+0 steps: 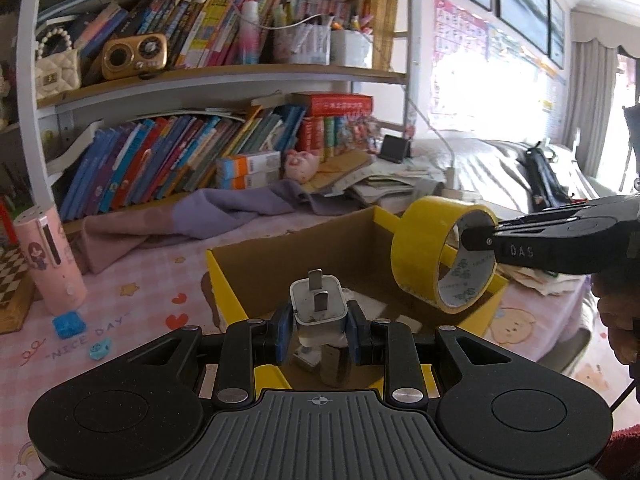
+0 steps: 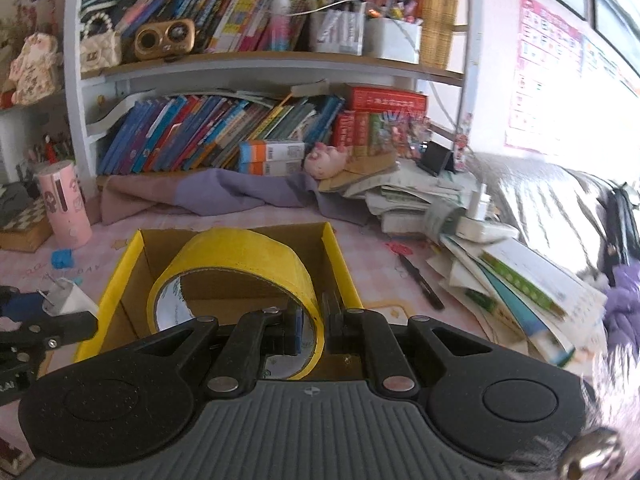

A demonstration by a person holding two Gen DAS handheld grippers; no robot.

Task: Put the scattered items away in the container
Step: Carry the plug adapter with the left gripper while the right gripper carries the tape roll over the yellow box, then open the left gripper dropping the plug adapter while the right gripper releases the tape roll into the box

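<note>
Left gripper [image 1: 319, 326]: its two blue-padded fingers are closed on the sides of a small white plastic plug adapter [image 1: 318, 305] with two flat metal prongs pointing away from the camera; it is held in the air over the near end of the box.
Right gripper [image 2: 311, 326]: its fingers pinch the wall of a yellow roll of packing tape [image 2: 240, 258], one finger inside the ring and one outside; the roll stands on edge, its open core facing sideways.
Tape position: held above the open box, at its right side in the left wrist view.
Container: an open cardboard box with yellow outer walls and brown inside [image 2: 134, 254] sits on the pink patterned tablecloth [image 1: 132, 280]; a few small items lie on its floor beneath the adapter, too hidden to identify.
Still on the cloth: a small blue square item [image 1: 69, 324] and a light-blue small piece [image 1: 99, 348] lie left of the box, near a pink cylindrical tumbler [image 1: 52, 258]; a black pen [image 2: 422, 282] lies right of the box, beside a slumped stack of papers and booklets [image 2: 512, 280].
Behind: a lilac cloth [image 2: 224, 196] is bunched in front of a bookshelf packed with leaning books [image 2: 224, 132].
</note>
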